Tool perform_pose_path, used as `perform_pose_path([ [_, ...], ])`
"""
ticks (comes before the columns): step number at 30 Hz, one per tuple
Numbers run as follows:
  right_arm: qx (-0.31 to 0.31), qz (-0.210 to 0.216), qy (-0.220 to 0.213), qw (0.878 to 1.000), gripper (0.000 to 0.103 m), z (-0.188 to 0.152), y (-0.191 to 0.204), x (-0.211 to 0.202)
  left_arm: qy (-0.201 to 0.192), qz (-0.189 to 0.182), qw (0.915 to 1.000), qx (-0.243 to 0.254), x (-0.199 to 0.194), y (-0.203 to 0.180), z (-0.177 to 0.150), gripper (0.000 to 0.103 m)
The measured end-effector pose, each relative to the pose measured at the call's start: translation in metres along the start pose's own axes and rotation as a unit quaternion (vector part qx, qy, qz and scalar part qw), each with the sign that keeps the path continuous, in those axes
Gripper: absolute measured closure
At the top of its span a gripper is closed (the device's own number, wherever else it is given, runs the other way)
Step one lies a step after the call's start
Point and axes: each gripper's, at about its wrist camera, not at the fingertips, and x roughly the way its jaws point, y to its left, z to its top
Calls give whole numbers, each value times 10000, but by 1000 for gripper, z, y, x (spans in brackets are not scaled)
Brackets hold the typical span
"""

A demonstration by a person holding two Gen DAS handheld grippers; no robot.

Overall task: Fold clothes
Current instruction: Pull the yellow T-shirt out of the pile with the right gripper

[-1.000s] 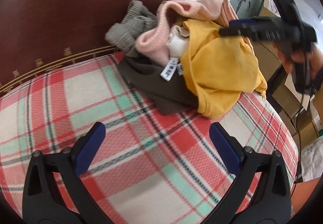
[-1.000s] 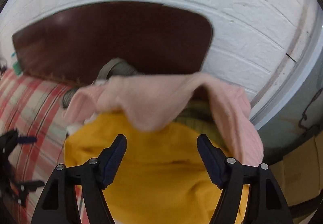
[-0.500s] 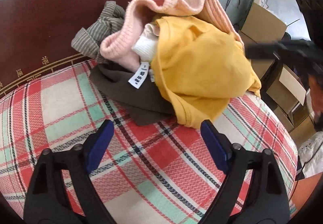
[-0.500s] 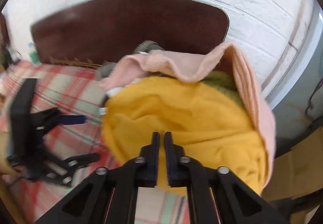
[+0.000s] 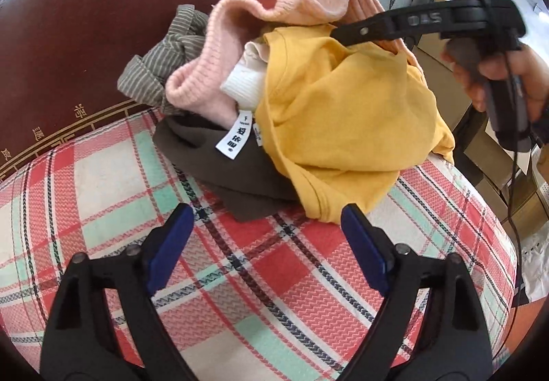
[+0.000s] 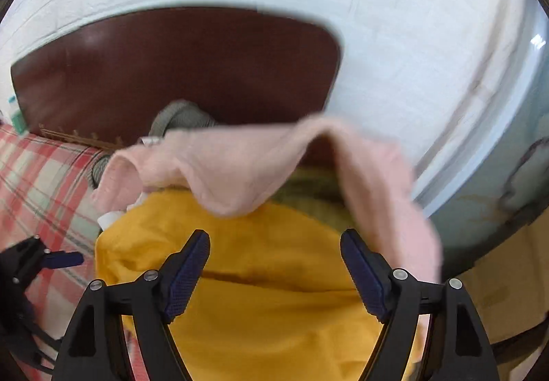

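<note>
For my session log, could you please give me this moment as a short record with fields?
surface: plaid cushion, dark wooden back behind
pile: yellow shirt in front, pink sweater draped over it, striped grey garment, dark brown garment underneath
left hand-held gripper: open, above the cushion, empty
right hand-held gripper: open, over the yellow shirt

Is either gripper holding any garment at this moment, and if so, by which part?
Nothing is held. The left gripper is open above the plaid cushion; the right gripper is open over the yellow cotton shirt, not clamping it.
</note>
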Motion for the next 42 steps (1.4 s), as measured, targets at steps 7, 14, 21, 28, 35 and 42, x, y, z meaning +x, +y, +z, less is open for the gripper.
perform_pose_path([
  [7, -174, 535, 317, 9979, 92, -2, -3, 5, 41, 14, 9999, -122, 1, 10, -2, 15],
  [14, -406, 810, 431, 9950, 93, -56, 11, -48, -123, -85, 9999, 65, -10, 1, -11, 14],
  [21, 527, 1411, 172, 9884, 94, -140, 47, -70, -171, -335, 9930, 1116, -27, -44, -44, 14],
  [28, 1731, 2332, -778, 9537, 94, -178, 61, -104, -332, -583, 9829, 1717, -64, -61, -78, 14],
  [35, 1671, 3002, -2020, 9171, 99, -176, 70, -183, -650, -439, 9795, 1855, -103, -57, -90, 14],
  [42, 23, 54, -357, 9993, 22, -174, 128, -146, -214, -462, 9887, 1413, -90, -45, -96, 14],
])
